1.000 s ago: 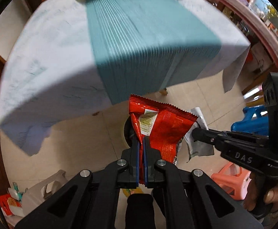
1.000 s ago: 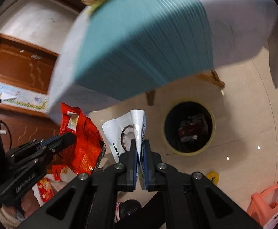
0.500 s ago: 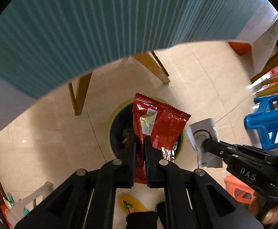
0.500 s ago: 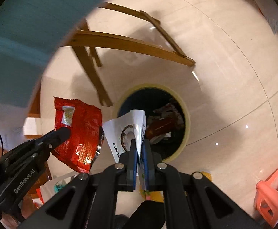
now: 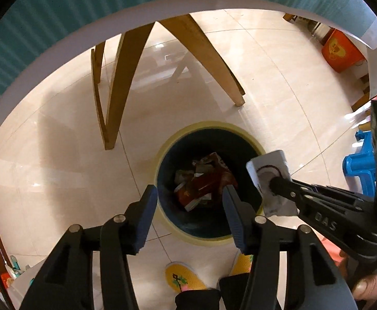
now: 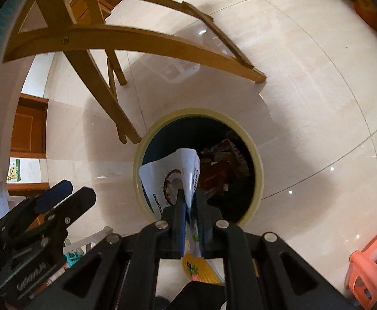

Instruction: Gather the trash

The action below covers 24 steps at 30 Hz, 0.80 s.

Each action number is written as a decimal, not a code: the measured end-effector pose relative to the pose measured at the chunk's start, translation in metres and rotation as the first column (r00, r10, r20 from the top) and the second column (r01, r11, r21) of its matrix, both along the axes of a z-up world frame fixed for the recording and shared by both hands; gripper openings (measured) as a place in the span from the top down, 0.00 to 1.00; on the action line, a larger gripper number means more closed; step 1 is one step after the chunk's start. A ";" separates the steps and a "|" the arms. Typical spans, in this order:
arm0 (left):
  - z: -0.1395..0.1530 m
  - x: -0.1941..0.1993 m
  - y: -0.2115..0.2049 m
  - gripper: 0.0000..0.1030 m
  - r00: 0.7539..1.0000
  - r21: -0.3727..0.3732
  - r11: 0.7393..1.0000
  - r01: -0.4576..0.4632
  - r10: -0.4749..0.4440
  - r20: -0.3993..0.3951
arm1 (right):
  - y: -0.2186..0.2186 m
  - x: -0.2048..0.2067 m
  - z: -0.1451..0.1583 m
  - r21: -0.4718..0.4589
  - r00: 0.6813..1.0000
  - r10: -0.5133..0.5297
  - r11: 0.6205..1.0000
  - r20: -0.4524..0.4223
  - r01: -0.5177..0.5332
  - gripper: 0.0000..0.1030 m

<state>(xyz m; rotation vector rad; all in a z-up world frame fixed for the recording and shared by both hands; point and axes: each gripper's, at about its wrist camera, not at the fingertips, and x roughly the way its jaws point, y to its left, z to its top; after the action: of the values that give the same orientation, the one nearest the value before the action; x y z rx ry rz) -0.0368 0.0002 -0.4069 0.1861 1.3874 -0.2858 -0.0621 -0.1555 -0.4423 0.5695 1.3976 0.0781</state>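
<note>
A round dark trash bin with a pale yellow rim (image 5: pixel 188 131) (image 6: pixel 162 121) stands on the tiled floor under me. Red wrappers (image 5: pixel 201 183) (image 6: pixel 224 165) lie inside it. My left gripper (image 5: pixel 189 206) is open and empty, right above the bin's mouth. My right gripper (image 6: pixel 190 206) is shut on a white coconut wrapper (image 6: pixel 173 175) and holds it over the bin's near left edge. In the left wrist view the right gripper (image 5: pixel 273 183) shows at the right, with the wrapper (image 5: pixel 268 165) over the bin's right rim.
Wooden table legs (image 5: pixel 121 82) (image 6: pixel 105 38) stand just beyond the bin under the teal-and-white tablecloth (image 5: pixel 59 13). A blue stool (image 5: pixel 361 165), a pink stool (image 6: pixel 369 263) and an orange box (image 5: pixel 341 49) stand to the right. Yellow slippers (image 5: pixel 183 276) are below.
My left gripper has opened and the red chip bag has dropped into the bin. Both grippers have moved closer over the bin. The right gripper still holds the white wrapper.
</note>
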 end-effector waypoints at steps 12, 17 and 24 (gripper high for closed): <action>0.030 -0.023 0.025 0.51 0.998 -0.006 0.998 -0.058 0.058 0.011 | 0.016 0.024 -0.005 0.007 1.000 0.017 1.000 0.009 -0.017 0.42; 0.060 -0.034 0.035 0.51 0.996 -0.029 0.996 -0.086 0.086 0.001 | 0.017 0.021 0.018 -0.001 0.999 0.025 1.000 0.026 -0.025 0.41; 0.139 -0.051 0.044 0.51 0.997 -0.064 0.996 -0.068 0.071 0.032 | 0.013 0.002 0.078 -0.016 0.999 0.018 1.000 0.041 -0.018 0.40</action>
<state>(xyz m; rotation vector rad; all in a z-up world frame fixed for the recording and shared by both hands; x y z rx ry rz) -0.0876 0.0439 -0.2675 0.0904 1.3462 -0.2665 -0.0599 -0.1427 -0.3639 0.5398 1.3621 0.0930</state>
